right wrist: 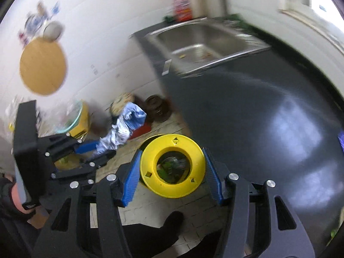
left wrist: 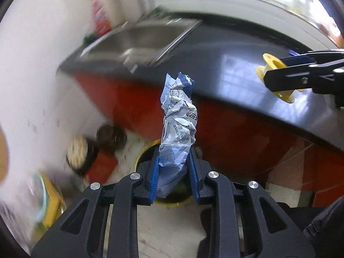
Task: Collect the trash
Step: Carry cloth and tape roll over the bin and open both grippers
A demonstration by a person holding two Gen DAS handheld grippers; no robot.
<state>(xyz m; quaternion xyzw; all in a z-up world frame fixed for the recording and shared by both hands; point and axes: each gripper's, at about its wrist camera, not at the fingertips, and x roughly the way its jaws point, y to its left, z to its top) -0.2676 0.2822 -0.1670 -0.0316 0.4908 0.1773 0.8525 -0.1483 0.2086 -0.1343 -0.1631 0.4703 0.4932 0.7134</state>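
My left gripper is shut on a crumpled blue and white wrapper that stands up between its blue pads. It hangs over a yellow-rimmed trash bin on the floor. My right gripper is shut on a yellow plastic spool, held over the same bin, whose dark contents show through the spool's hole. The right gripper with the spool shows at the right of the left wrist view. The left gripper with the wrapper shows at the left of the right wrist view.
A dark countertop with a steel sink runs to the right, above red cabinet fronts. On the floor by the white wall stand a dark round object, a yellow box and other clutter. A round board hangs on the wall.
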